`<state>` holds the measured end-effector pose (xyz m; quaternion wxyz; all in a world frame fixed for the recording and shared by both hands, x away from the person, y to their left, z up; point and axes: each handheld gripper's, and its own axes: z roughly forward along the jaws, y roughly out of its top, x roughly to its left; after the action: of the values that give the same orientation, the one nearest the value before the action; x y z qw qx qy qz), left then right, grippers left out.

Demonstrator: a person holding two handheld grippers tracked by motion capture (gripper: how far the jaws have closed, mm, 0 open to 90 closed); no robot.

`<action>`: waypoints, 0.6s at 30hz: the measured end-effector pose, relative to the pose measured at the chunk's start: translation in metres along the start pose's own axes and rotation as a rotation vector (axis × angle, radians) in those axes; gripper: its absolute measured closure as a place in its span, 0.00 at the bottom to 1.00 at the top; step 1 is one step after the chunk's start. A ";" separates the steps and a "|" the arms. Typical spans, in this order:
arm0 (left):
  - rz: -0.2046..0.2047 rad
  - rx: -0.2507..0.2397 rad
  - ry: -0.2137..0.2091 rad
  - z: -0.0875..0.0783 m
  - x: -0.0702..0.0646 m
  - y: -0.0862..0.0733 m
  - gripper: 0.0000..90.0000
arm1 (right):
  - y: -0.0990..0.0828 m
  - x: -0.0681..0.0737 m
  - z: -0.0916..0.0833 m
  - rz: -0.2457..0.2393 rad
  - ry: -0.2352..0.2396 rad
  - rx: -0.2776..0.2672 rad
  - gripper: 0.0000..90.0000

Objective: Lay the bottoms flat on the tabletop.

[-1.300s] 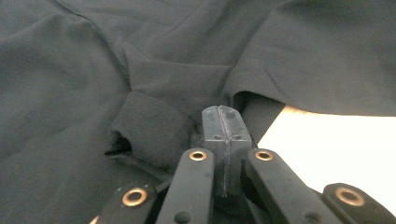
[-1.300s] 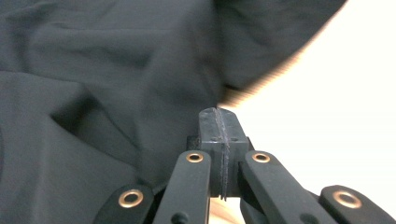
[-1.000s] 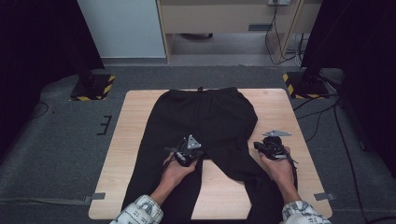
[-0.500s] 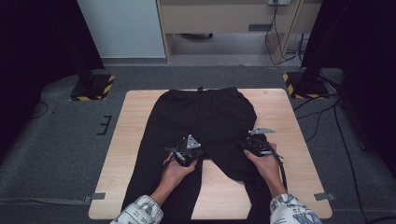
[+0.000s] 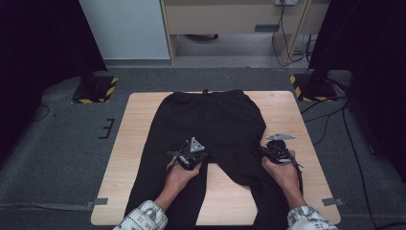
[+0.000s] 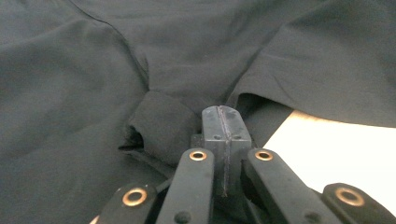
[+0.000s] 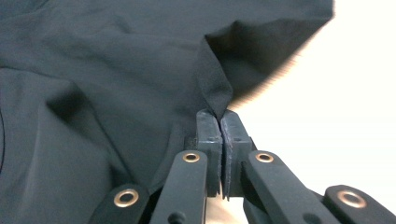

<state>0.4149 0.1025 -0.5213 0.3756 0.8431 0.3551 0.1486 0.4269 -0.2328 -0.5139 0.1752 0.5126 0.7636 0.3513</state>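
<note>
Pinching one pair of black trousers (image 5: 210,124): two grippers, left (image 5: 194,155) and right (image 5: 269,152), jaws closed on cloth.

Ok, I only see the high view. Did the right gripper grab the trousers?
Observer: Yes. In the right gripper view the right gripper has just been closing its jaws, and a fold of the trousers is pinched between them.
Operator: And the left one?
Observer: The left gripper is shut, pads flush together, with a bunch of cloth beside its tip.
</note>
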 end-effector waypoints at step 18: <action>0.042 0.019 -0.047 0.003 -0.016 0.001 1.00 | -0.009 -0.037 -0.019 0.063 -0.082 0.018 0.93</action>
<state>0.4061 0.0892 -0.5226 0.3725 0.8571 0.3300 0.1333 0.4246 -0.2744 -0.5106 0.1906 0.5517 0.7425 0.3287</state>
